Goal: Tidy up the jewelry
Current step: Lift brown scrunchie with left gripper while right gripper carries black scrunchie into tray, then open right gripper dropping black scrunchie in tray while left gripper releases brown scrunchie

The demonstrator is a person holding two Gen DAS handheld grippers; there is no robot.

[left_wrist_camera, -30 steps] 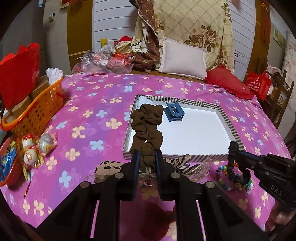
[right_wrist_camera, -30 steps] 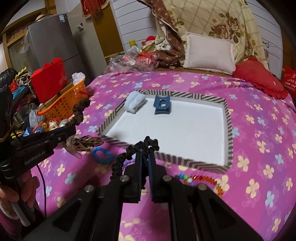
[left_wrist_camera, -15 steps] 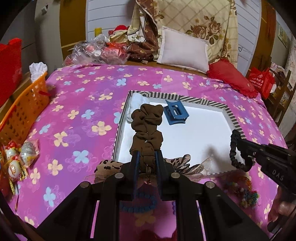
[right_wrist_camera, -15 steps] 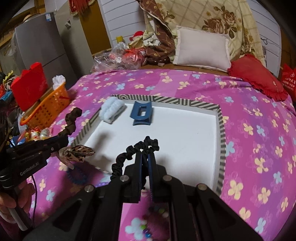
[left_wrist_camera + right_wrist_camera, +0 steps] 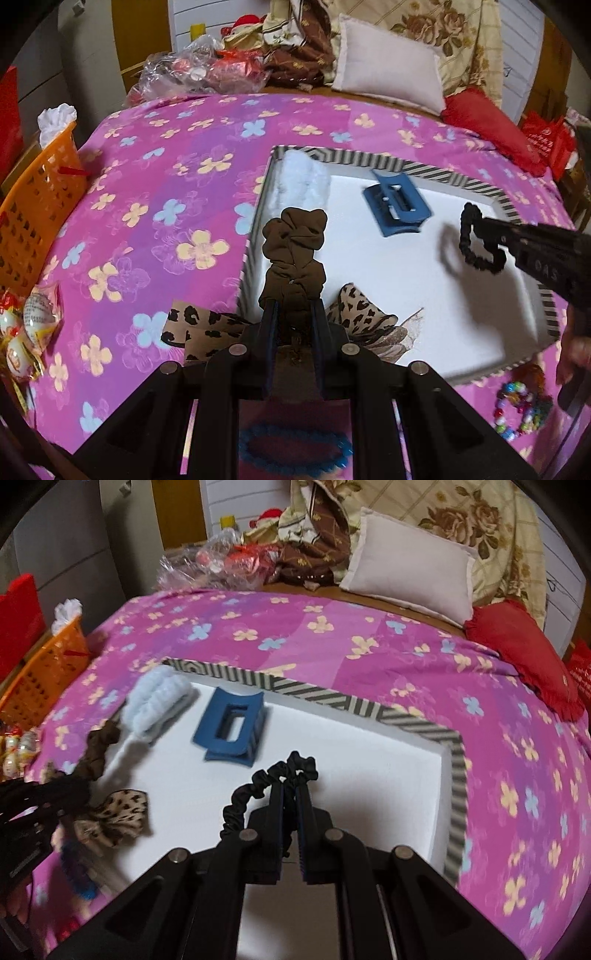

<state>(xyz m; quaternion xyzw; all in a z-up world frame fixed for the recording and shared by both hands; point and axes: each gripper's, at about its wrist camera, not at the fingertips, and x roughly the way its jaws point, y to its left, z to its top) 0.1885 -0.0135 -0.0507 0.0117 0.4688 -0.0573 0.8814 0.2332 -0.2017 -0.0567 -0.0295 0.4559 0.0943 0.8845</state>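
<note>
My left gripper point(image 5: 293, 308) is shut on a brown scrunchie point(image 5: 294, 247) and holds it over the near left part of a white tray with a striped rim point(image 5: 436, 166). My right gripper point(image 5: 291, 786) is shut on a black scrunchie point(image 5: 258, 786) and holds it above the tray's white floor point(image 5: 369, 775); it also shows in the left wrist view point(image 5: 476, 240). In the tray lie a blue claw clip point(image 5: 231, 727) and a pale blue fluffy scrunchie point(image 5: 157, 701). A leopard-print bow point(image 5: 118, 818) lies over the tray's near left rim.
A blue bead bracelet point(image 5: 295, 448) and a multicoloured bead bracelet point(image 5: 517, 410) lie on the pink flowered cloth in front of the tray. An orange basket point(image 5: 33, 210) stands at the left. Wrapped sweets point(image 5: 26, 332) lie near it. Pillows point(image 5: 410, 565) sit behind.
Both grippers have moved forward with their scrunchies and are now over the tray. The black scrunchie has gone from the tray's front edge to above its floor.
</note>
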